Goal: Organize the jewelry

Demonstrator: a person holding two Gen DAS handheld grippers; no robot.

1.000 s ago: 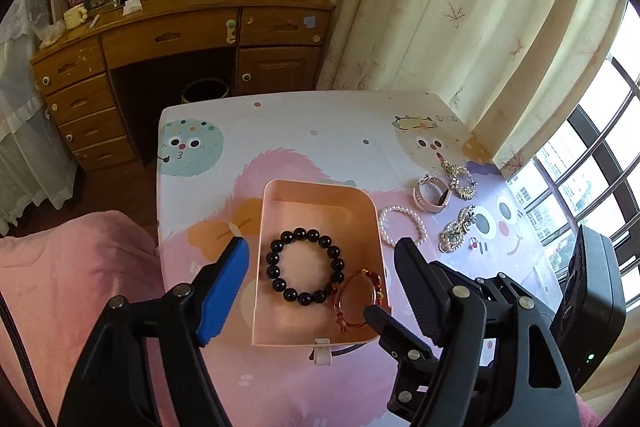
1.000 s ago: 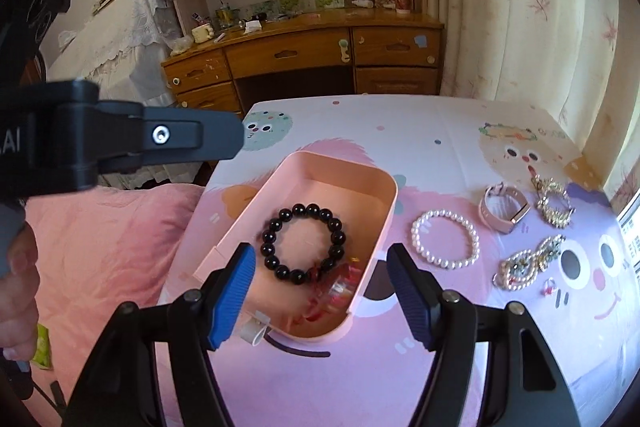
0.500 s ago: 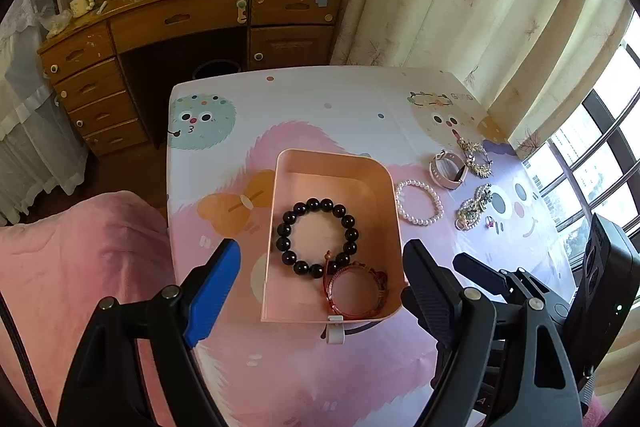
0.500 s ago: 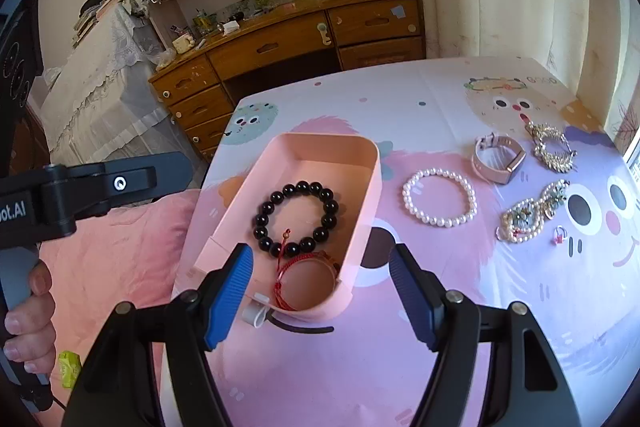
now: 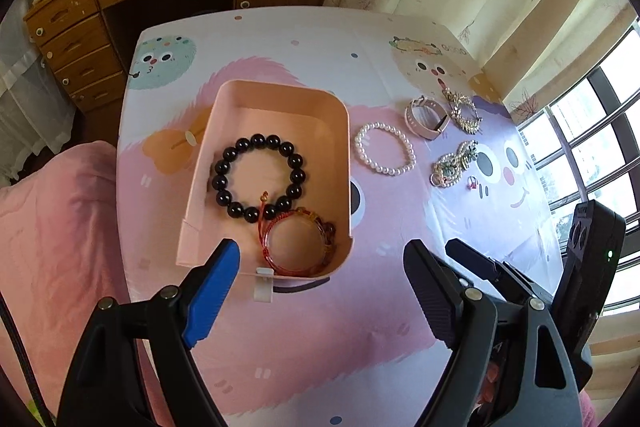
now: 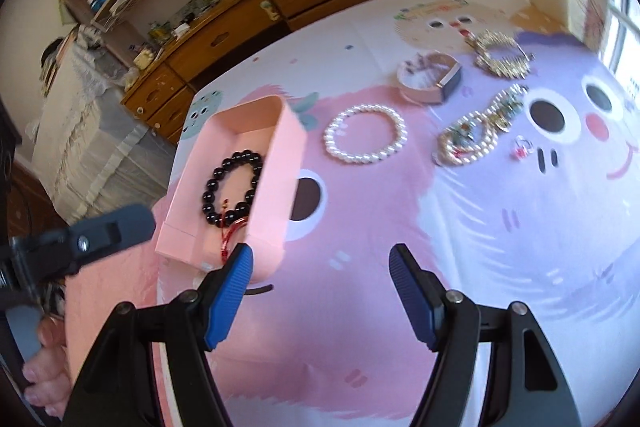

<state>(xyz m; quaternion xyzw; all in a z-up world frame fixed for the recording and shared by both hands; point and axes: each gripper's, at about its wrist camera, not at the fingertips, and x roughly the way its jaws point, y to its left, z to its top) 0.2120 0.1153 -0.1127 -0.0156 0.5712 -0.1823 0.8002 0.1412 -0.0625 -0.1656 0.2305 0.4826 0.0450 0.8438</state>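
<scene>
Red bracelet [image 6: 232,233] half-hidden behind box wall [image 6: 276,187]

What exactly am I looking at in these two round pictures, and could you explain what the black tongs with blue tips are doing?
There is no robot here: a person holds a two-finger gripper in each hand, and a fisheye camera on each one looks forward along its fingers. One picture is from the left gripper, the other from the right gripper. Both stand open and hold nothing.

Below them is a table under a cartoon cloth. On it sits a pink box containing a black bead bracelet and a red cord bracelet. Still on the cloth beside the box lie a pearl bracelet, a pink watch, two sparkly gold pieces and a small ring. In the right view, the dark bar at the left is the other gripper, with the person's fingers below it.
</scene>
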